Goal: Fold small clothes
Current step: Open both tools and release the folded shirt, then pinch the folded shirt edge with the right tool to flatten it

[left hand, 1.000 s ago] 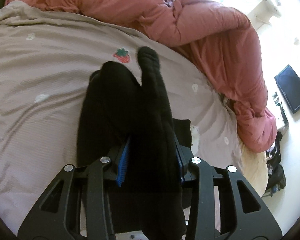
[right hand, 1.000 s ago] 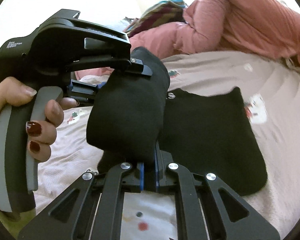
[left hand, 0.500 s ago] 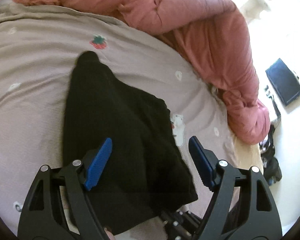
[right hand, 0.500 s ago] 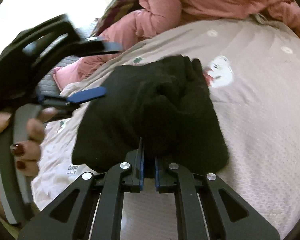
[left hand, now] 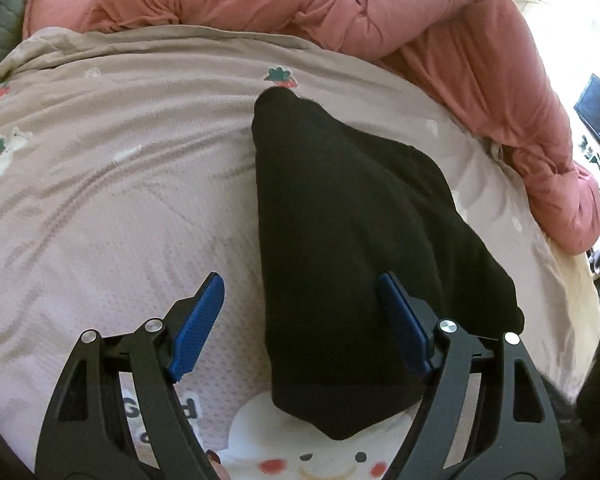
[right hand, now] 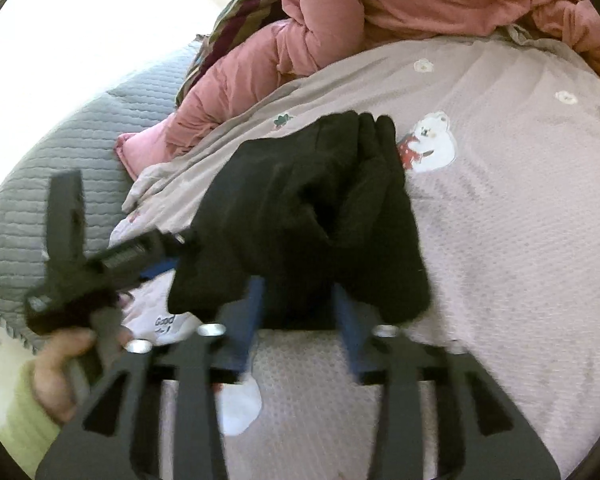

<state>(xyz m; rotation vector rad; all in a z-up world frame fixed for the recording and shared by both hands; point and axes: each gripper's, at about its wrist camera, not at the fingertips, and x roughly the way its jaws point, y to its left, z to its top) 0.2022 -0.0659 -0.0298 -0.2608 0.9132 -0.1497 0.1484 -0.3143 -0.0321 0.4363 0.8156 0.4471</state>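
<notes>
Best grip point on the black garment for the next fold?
Take the black garment at its narrow far tip near the strawberry print, coming from above. That end tapers to a single point lying flat on the blanket, so it likely pinches cleanly.

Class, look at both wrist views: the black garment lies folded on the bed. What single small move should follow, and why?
Probably draw both grippers back off the black garment. The left gripper is wide open, the right gripper appears parted too, so neither seems to grip it. It lies bunched on the bedsheet, with thick ridges at its far edge that may need flattening afterwards.
</notes>
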